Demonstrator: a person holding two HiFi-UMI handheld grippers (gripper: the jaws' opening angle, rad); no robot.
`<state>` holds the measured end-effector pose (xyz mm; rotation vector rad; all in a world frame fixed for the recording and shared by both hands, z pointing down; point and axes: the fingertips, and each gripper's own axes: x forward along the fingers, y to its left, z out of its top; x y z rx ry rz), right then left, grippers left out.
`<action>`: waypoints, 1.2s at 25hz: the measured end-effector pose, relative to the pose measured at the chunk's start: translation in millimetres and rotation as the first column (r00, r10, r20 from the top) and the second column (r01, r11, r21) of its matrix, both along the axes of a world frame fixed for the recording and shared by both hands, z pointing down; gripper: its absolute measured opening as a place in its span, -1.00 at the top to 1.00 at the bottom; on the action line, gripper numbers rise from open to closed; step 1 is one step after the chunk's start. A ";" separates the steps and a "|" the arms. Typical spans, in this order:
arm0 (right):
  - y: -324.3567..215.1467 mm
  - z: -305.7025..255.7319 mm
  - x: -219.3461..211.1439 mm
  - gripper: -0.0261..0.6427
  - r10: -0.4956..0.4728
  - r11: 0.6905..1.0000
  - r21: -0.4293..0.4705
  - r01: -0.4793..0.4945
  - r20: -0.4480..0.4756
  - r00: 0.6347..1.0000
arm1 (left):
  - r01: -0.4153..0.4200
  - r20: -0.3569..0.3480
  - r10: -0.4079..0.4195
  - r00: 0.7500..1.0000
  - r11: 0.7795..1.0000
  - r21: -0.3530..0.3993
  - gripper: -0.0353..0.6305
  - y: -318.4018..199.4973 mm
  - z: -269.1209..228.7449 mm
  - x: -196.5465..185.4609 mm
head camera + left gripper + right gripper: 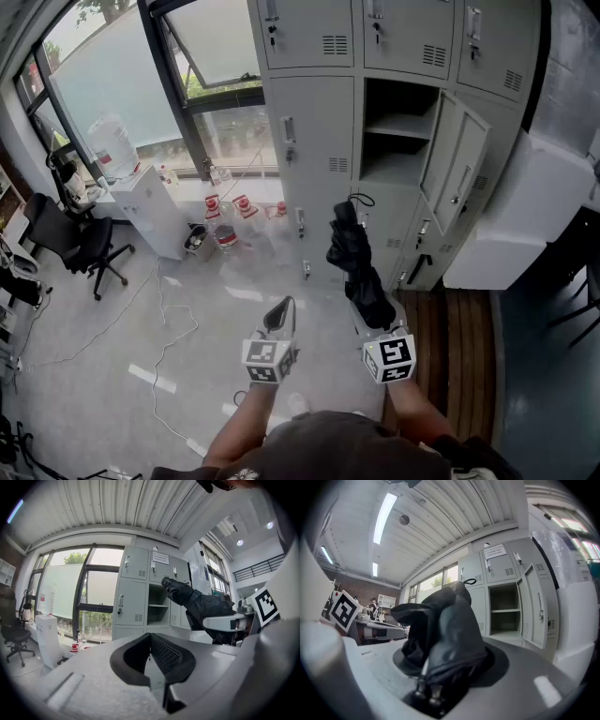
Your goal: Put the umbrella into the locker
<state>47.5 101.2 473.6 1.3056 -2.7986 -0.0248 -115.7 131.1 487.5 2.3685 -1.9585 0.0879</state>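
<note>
A folded black umbrella [359,267] stands up out of my right gripper [367,314], which is shut on its lower end; its wrist loop points toward the lockers. In the right gripper view the umbrella [443,630] fills the space between the jaws of the right gripper [440,672]. Ahead is a grey locker bank with one open locker [401,131], its door [461,169] swung to the right and a shelf inside. The same open locker [505,613] is to the right of the umbrella. My left gripper [279,317] hangs beside it, shut and empty, as the left gripper view also shows [152,654].
Water bottles [227,220] stand on the floor by the window, next to a white dispenser [150,211] and a black office chair [70,239]. A cable [169,328] trails over the floor. A large white unit [525,206] stands to the right of the lockers, above wooden boards [459,347].
</note>
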 end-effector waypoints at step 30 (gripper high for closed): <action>-18.4 -13.4 -37.8 0.24 -0.076 0.997 0.024 0.074 0.068 0.995 | -0.028 -0.011 0.028 1.000 1.000 -0.006 0.88 -19.5 2.3 -12.8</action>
